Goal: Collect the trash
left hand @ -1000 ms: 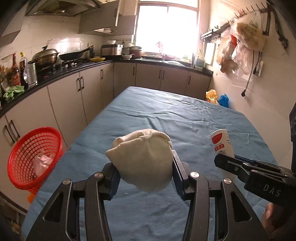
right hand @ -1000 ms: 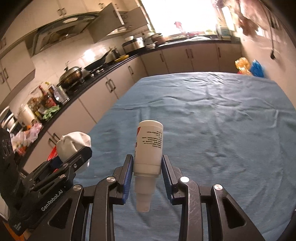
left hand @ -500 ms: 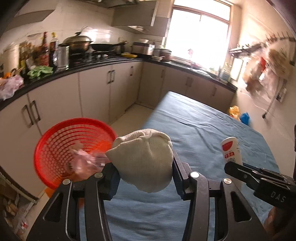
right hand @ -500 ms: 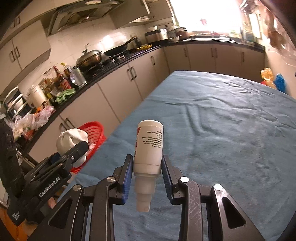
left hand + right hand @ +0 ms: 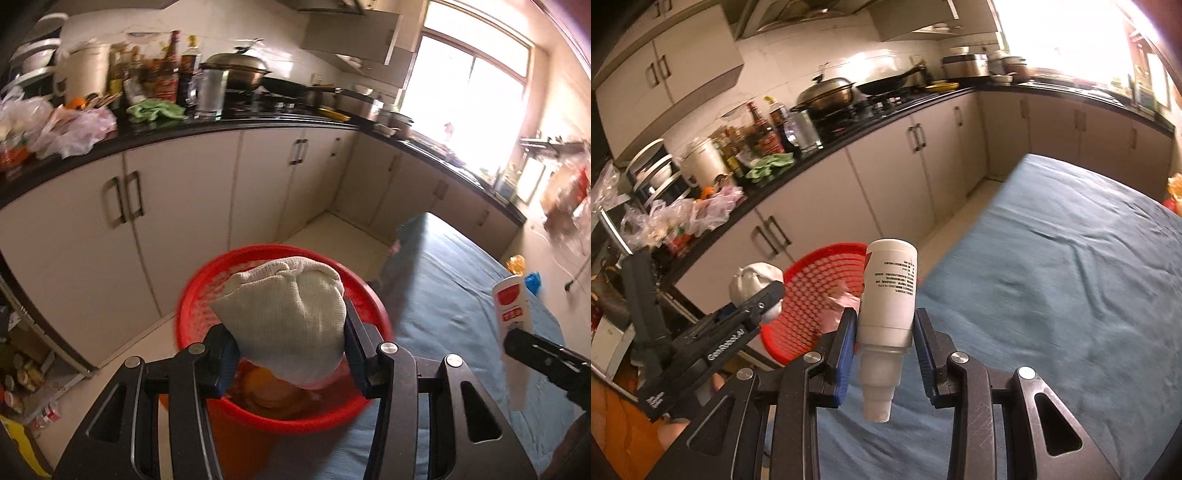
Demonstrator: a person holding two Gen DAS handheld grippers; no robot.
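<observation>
both hands have swung left off the blue-covered table [image 5: 1071, 258], so the red basket [image 5: 192, 295] that sat far left of the left gripper [image 5: 290, 332] a second ago now lies right under it. its jaws clamp the cream knitted bundle [image 5: 284, 314] above the basket's mouth. the right gripper [image 5: 885, 332] pinches the white bottle [image 5: 890, 288] cap-down, over the table's near left edge just right of the basket.

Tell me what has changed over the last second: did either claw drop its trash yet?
No drop yet. Both claws swung off the blue table toward the red basket; the left claw now holds its cloth bundle over it. The right claw still grips the white bottle, short of the basket.
</observation>
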